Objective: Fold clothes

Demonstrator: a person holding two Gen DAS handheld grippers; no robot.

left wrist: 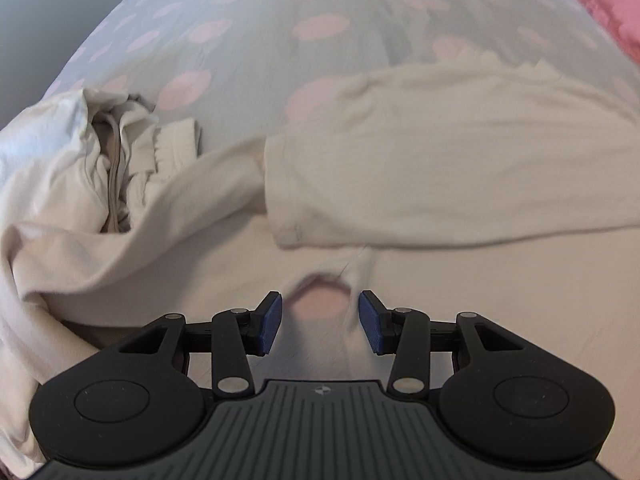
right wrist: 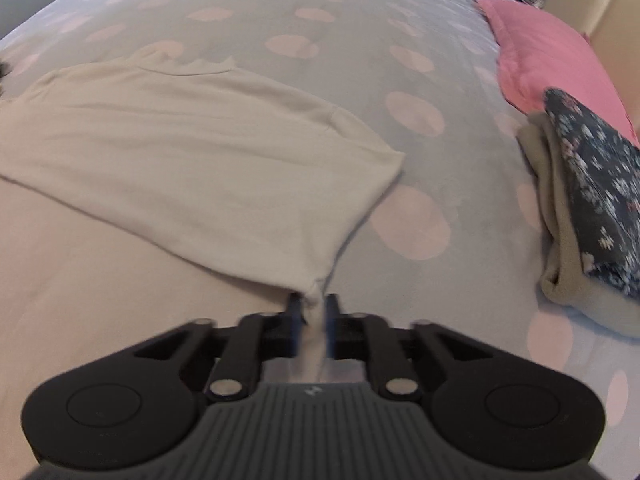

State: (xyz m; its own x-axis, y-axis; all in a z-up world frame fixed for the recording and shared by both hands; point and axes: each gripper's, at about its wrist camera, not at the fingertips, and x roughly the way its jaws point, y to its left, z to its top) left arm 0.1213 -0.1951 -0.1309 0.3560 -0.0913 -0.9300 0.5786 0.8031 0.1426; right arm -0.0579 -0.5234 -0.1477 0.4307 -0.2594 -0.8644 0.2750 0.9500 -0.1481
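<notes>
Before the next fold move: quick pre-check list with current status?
1. Right gripper has cloth: ok. Its jaws are nearly closed on a pinched corner of the cream shirt.
2. Left gripper has cloth: not ok. Its jaws stand open and the blue pads touch nothing; a raised loop of fabric sits just ahead between them.
3. Folded-over panel lies flat: ok, smooth in both views.
4. Left side tidy: not ok. Bunched fabric is piled there.
5. Landing area on the dotted bedsheet free: ok near the shirt; the folded stack sits apart, by the pink pillow.
6. Right grip firmness: cannot tell, the picture is blurred.
</notes>
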